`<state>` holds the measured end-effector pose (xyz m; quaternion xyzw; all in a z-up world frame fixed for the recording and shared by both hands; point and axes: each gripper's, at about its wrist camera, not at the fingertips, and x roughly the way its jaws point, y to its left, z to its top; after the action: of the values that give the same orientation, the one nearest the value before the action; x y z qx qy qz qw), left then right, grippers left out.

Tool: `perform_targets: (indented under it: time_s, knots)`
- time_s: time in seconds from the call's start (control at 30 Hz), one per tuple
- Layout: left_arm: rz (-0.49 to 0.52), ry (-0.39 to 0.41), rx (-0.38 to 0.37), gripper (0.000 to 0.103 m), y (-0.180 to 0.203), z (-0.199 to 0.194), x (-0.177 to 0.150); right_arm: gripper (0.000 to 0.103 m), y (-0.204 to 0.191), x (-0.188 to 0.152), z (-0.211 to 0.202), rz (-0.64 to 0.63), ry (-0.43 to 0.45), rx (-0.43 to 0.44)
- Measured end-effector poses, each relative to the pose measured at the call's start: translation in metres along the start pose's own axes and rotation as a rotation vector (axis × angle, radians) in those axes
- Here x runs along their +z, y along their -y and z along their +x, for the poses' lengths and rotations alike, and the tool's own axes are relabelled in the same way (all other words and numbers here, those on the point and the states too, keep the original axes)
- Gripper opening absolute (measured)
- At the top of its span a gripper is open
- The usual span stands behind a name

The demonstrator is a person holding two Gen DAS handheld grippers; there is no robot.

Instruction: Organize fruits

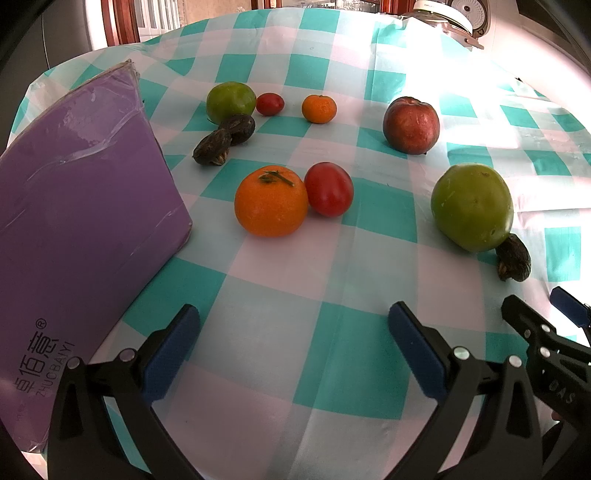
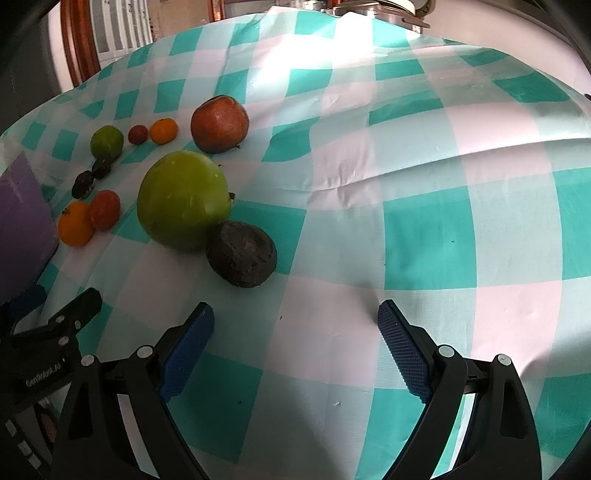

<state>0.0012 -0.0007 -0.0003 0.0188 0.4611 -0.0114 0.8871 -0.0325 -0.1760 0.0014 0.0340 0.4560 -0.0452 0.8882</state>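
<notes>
Fruits sit scattered on the teal-and-white checked tablecloth [image 1: 295, 332], none held. In our left wrist view, the big orange [image 1: 271, 201] is at centre, touching a red tomato [image 1: 328, 189] at its 3 o'clock. At 11 o'clock of that pair, two dark wrinkled fruits [image 1: 225, 138] touch each other, the upper one against a green fruit [image 1: 231, 99]. Further along the back row we see a small tomato [image 1: 270, 103], then a small orange [image 1: 319, 108], and a red apple [image 1: 411, 125] at 2 o'clock. A large green fruit [image 1: 472, 206] lies at 3 o'clock with another dark fruit [image 1: 513, 258] touching it at its 5 o'clock. A purple box [image 1: 81, 206] fills 9 o'clock, tilted. Our left gripper [image 1: 293, 332] has jaws spread wide, nothing between them. Our right gripper [image 2: 295, 325] is likewise spread and empty, above bare cloth, with that dark fruit just ahead at its 11 o'clock. A white cooker [image 1: 454, 14] sits at 1 o'clock, far edge.
</notes>
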Motion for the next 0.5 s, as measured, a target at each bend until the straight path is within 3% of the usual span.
perform_targets:
  time_s: [0.3, 0.5]
  knots:
    - [0.013, -0.001, -0.010, 0.102, -0.001, 0.000, 0.001, 0.087, -0.001, 0.006, 0.005, 0.014, -0.001, -0.012]
    - [0.065, -0.006, -0.047, 0.102, -0.004, 0.007, 0.011, 0.087, -0.008, 0.016, 0.012, -0.054, -0.004, 0.038]
